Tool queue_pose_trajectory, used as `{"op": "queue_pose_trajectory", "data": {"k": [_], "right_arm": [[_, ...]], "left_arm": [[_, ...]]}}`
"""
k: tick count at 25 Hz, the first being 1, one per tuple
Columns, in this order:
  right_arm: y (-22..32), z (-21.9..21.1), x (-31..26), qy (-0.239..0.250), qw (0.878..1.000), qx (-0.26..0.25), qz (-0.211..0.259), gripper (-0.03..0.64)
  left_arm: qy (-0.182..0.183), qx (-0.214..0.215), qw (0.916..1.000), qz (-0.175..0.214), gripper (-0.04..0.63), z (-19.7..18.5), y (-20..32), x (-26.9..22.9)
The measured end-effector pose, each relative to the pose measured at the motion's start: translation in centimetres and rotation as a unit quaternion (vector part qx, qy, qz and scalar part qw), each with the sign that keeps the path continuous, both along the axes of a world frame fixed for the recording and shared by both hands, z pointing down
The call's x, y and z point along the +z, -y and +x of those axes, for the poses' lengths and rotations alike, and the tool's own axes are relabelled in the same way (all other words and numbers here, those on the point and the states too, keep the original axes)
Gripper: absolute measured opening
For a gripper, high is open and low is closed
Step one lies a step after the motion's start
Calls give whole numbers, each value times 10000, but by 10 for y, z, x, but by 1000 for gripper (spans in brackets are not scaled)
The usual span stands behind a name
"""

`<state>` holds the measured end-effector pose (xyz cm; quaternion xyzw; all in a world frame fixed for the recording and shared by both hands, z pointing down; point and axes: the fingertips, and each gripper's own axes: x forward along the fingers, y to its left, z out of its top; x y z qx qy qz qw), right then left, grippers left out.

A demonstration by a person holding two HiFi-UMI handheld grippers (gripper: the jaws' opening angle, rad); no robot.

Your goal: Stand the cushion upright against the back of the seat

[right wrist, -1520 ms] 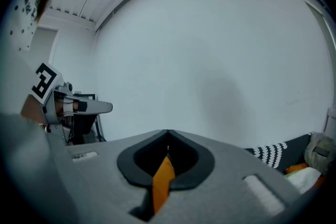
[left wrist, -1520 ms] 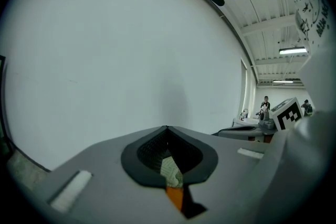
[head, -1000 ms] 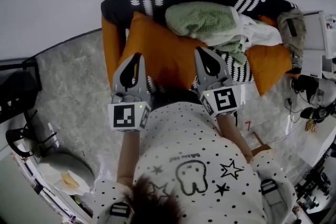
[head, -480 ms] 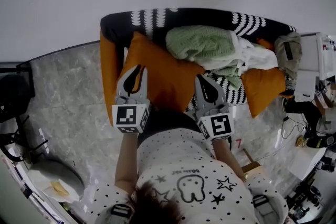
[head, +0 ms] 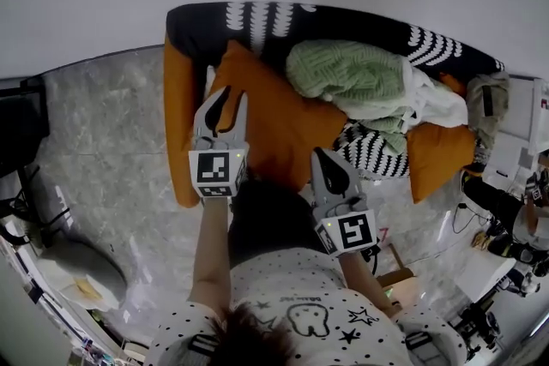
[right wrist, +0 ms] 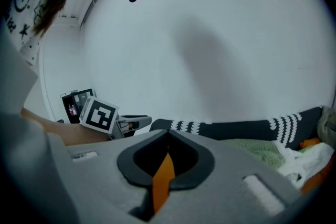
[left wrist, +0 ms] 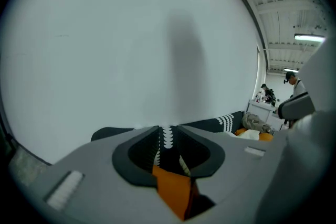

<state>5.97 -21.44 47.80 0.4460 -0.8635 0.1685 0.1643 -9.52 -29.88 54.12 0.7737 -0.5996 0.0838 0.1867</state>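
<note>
The orange cushion (head: pixel 274 111) leans tilted on the left part of the seat, its top corner against the black-and-white sofa back (head: pixel 343 20). My left gripper (head: pixel 227 97) is over the cushion's upper left edge. Its jaws are opening, and in the left gripper view (left wrist: pixel 168 129) a narrow gap shows between the tips, with orange fabric (left wrist: pixel 176 191) low in it and no longer pressed. My right gripper (head: pixel 324 155) is at the cushion's lower right edge. Its tips (right wrist: pixel 168 135) meet, with a sliver of orange fabric (right wrist: pixel 163 181) pinched between the jaws.
A green knitted blanket (head: pixel 360 77) and white cloth (head: pixel 429 103) are heaped on the middle of the seat. A second orange cushion (head: pixel 437 154) lies at the right end. An orange panel (head: pixel 178 124) covers the sofa's left side. Marble floor (head: pixel 111 150) lies to the left, clutter at the right.
The left gripper has gone toward the sofa back with the cushion's left edge, and its jaws have parted. The right gripper has dropped lower along the cushion's right edge.
</note>
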Motion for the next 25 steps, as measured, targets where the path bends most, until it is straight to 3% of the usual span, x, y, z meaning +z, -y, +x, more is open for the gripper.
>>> {"op": "queue_pose_trajectory", "data": {"k": [4, 8, 14, 20, 25], "right_arm": [[5, -4, 13, 103, 9999, 114, -9, -2], [8, 6, 28, 16, 9998, 204, 29, 0], [-12, 16, 64, -110, 9989, 353, -290, -2], [-29, 13, 88, -152, 9977, 370, -548, -2], [-35, 9, 101, -228, 9966, 344, -720, -1]], "left_arm": [[226, -122, 9996, 124, 117, -13, 11, 28], [214, -303, 9993, -26, 135, -18, 18, 63], [214, -426, 9987, -155, 176, -26, 31, 108], [151, -301, 9978, -573, 229, -23, 46, 158], [650, -272, 9926, -987, 243, -26, 55, 193]]}}
